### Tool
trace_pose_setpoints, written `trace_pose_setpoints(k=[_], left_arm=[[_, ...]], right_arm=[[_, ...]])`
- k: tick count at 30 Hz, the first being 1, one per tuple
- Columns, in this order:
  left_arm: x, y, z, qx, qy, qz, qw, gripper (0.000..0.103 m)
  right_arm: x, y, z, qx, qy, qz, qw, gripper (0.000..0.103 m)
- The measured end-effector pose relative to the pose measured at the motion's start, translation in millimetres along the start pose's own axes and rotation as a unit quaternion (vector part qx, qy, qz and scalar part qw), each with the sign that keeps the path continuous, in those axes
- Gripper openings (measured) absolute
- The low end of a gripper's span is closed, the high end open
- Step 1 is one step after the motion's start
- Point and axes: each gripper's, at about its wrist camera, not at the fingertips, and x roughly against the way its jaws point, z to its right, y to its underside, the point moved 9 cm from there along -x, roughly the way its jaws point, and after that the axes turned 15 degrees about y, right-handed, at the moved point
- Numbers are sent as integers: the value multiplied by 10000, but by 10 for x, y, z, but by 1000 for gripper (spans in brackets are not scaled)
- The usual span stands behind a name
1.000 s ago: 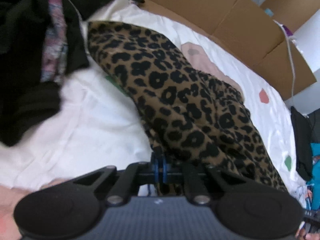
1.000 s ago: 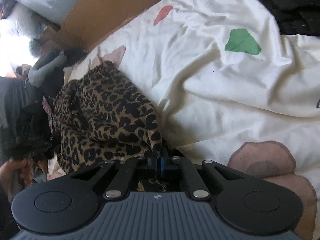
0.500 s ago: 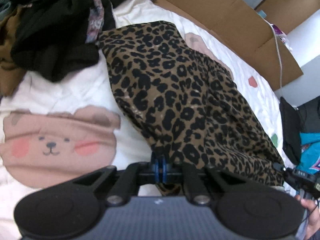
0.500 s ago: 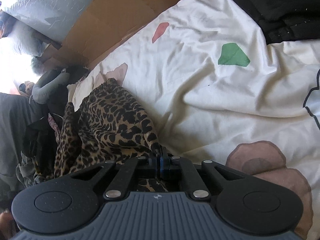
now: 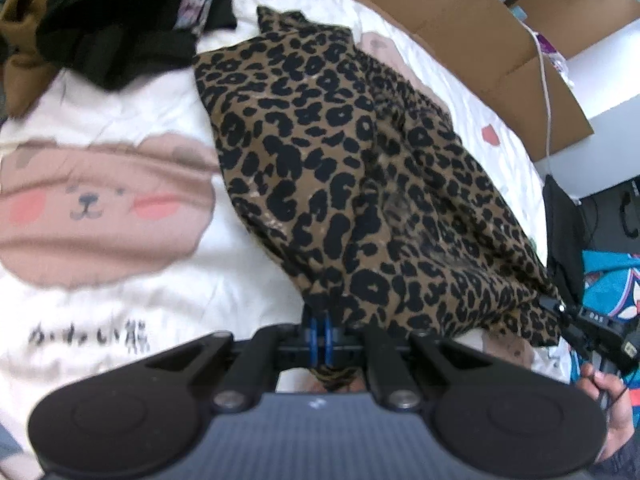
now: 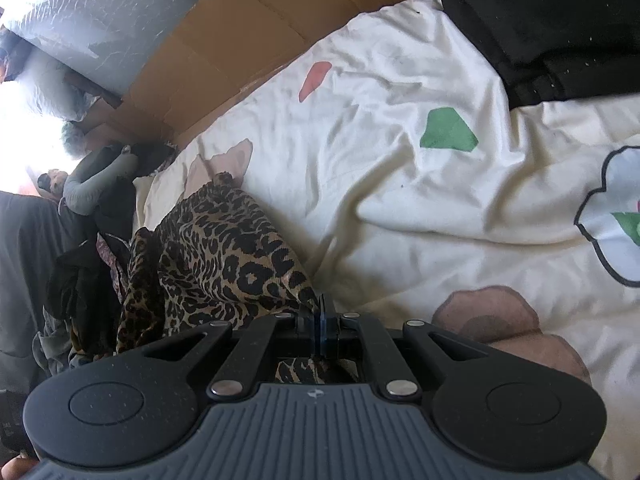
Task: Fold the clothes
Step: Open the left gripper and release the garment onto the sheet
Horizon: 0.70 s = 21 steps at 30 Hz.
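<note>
With each tool, left [image 5: 320, 330] and right [image 6: 321, 318], clamped on the leopard-print garment [image 5: 360, 168], keep that edge taut and level while laying it flat on the bed [image 5: 132, 112].

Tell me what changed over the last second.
The leopard-print garment was drawn back across the bedsheet, away from the dark clothes pile, spreading out flatter and uncovering the bear print. Unchanged: left gripper and right gripper stay clamped on its edge.
</note>
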Motion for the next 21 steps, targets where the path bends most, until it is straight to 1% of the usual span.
trace_pose_setpoints(k=[6,9,10,11,12,13,14,15,16,17,19,21], left_arm=[[54,167,-94,213,16,-119,9997,4],[96,140,-132,175,-99,-164,9997,6],[148,81,-182,217,-217,-100,9995,6],[203,19,-226,299,-321,-21,9990,7],[260,-45,-273,364,-419,55,9984,8],[322,-120,-326,357,-514,121,9980,8],[384,-209,-371,288,-649,174,9973,8],[444,-301,-415,226,-775,230,9965,8],[497,-400,-453,181,-877,293,9956,9],[548,-502,-485,137,-955,357,9947,9],[633,-684,-499,-9,-983,448,9941,9],[680,-836,-466,-298,-1037,466,9931,15]], right_arm=[[-63,210,116,-34,113,-235,9997,0],[-65,289,126,81,114,-373,9992,2],[-62,299,136,104,134,-401,9991,5],[-52,294,153,104,172,-398,9990,5],[-38,281,165,95,182,-383,9991,8],[-19,256,171,73,153,-350,9992,17],[-2,228,173,53,133,-303,9994,22],[14,195,169,34,124,-238,9996,32],[26,164,160,31,115,-181,9998,36],[23,141,138,56,106,-152,9998,37],[-12,105,81,126,83,-138,9998,37],[-48,70,24,197,61,-125,9997,37]])
